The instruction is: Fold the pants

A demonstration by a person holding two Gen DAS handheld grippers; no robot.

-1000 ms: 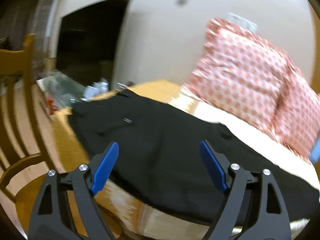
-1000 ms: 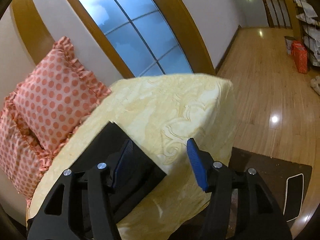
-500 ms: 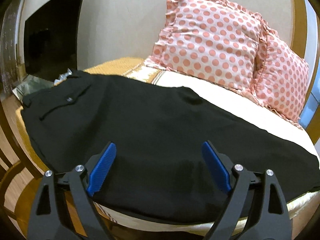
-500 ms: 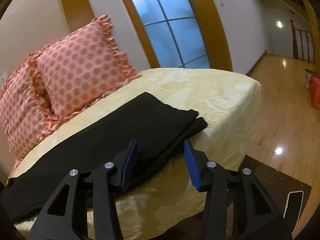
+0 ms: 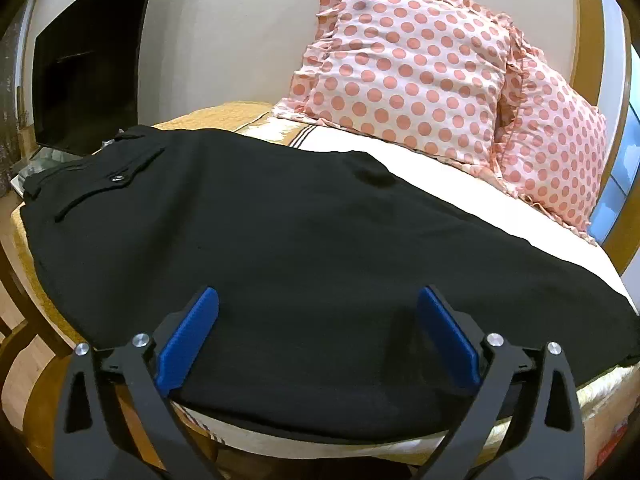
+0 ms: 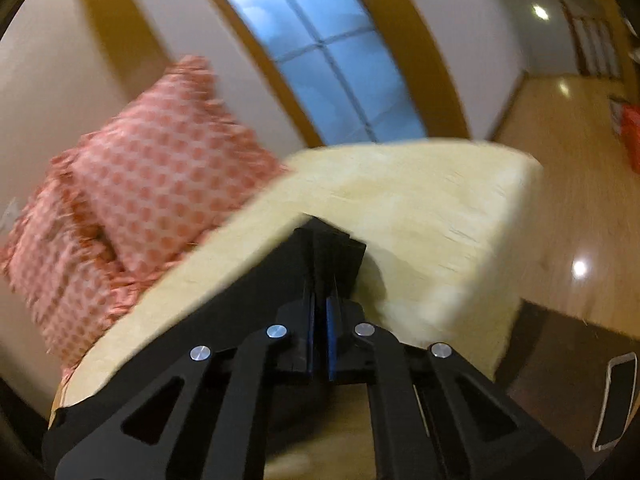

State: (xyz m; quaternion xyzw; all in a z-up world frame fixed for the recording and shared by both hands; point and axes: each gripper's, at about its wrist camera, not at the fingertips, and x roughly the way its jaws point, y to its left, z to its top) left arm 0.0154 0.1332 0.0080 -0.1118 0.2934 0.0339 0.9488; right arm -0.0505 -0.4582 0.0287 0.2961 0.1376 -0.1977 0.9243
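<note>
Black pants (image 5: 280, 240) lie flat along the bed, waistband and buttoned pocket at the left, legs running to the right. My left gripper (image 5: 318, 304) is open, its blue pads over the near edge of the pants' middle, holding nothing. In the right wrist view, my right gripper (image 6: 320, 304) is shut on the hem end of the pant legs (image 6: 328, 248), lifted a little off the yellow bedspread (image 6: 420, 208). The view is blurred by motion.
Two pink polka-dot pillows (image 5: 420, 76) lean on the wall behind the pants. A dark TV screen (image 5: 80, 72) stands at the far left, and a wooden chair (image 5: 24, 344) is at the lower left. Wooden floor (image 6: 580, 200) and a dark mat (image 6: 560, 340) lie right of the bed.
My right gripper has closed on the hem end of the pant legs and begun lifting it. My left gripper has swung to face the pants squarely and moved closer, still open.
</note>
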